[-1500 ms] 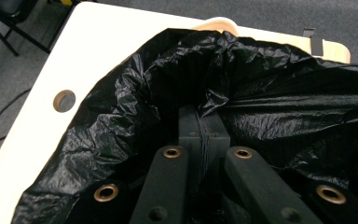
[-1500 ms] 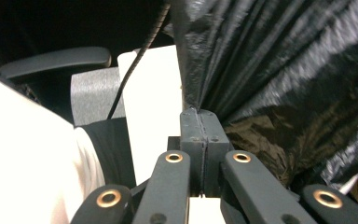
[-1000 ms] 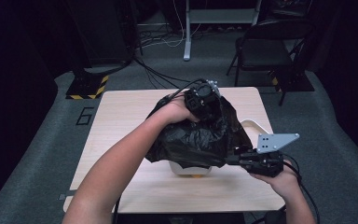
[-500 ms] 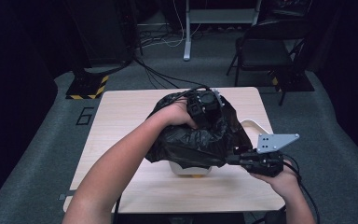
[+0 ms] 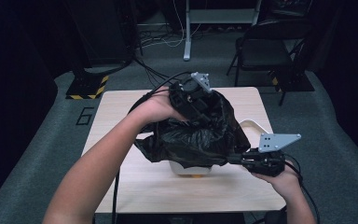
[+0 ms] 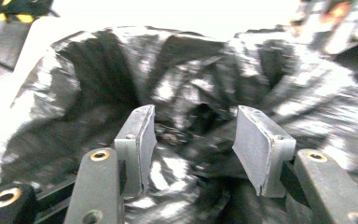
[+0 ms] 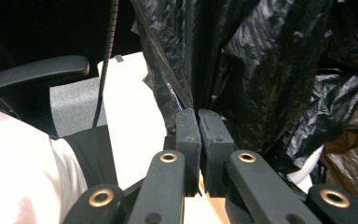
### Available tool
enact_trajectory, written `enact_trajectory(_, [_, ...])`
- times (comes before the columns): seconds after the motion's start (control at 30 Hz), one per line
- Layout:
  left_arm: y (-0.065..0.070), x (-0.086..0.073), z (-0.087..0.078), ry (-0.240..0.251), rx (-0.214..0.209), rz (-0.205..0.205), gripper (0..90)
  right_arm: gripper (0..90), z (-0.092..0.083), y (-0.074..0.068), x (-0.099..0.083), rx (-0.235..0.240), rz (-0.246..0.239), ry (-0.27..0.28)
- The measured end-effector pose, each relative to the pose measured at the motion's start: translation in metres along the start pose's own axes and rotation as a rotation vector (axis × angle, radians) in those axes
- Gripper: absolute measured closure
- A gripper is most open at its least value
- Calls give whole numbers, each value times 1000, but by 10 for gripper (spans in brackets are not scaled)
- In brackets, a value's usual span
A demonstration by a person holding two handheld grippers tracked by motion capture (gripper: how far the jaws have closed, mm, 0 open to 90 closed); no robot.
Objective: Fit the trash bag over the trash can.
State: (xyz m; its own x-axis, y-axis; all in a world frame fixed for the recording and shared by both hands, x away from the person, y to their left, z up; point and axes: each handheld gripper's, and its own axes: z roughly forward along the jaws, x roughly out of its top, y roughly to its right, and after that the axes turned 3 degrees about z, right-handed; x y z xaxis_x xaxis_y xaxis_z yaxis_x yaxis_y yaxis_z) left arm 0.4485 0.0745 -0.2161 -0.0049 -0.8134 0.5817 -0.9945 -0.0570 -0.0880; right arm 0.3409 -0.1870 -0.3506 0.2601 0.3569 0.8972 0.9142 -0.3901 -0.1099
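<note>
Hiding a white bin (image 5: pixel 189 168), the black bag (image 5: pixel 200 135) is pinched by the right claw (image 7: pixel 198 122); left claw (image 6: pixel 193 140) parted.

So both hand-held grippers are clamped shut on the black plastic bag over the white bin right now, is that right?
Not quite. Only the right hand-held gripper is clamped shut on the black plastic bag over the white bin. The left hand-held gripper has just been opening: the left gripper view shows its pads apart, with bag film lying loose between them.
</note>
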Motion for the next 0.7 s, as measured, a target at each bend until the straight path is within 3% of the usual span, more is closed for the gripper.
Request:
enact_trajectory(0.13, [8,-6,0,53,-61,9,485,869,-1,2,-1,-11,6,2])
enact_trajectory(0.23, [12,-4,4,103,-96,42,484,869,-2,3,-2,-18,14,9])
enact_trajectory(0.3, [14,0,12,94,-104,67,481,869,-2,3,-2,-21,14,13])
enact_trajectory(0.6, [16,6,43,41,-126,102,461,869,-3,4,-3,-20,20,22])
enact_trajectory(0.7, [14,6,49,37,-141,89,484,871,-3,4,-2,-22,15,29])
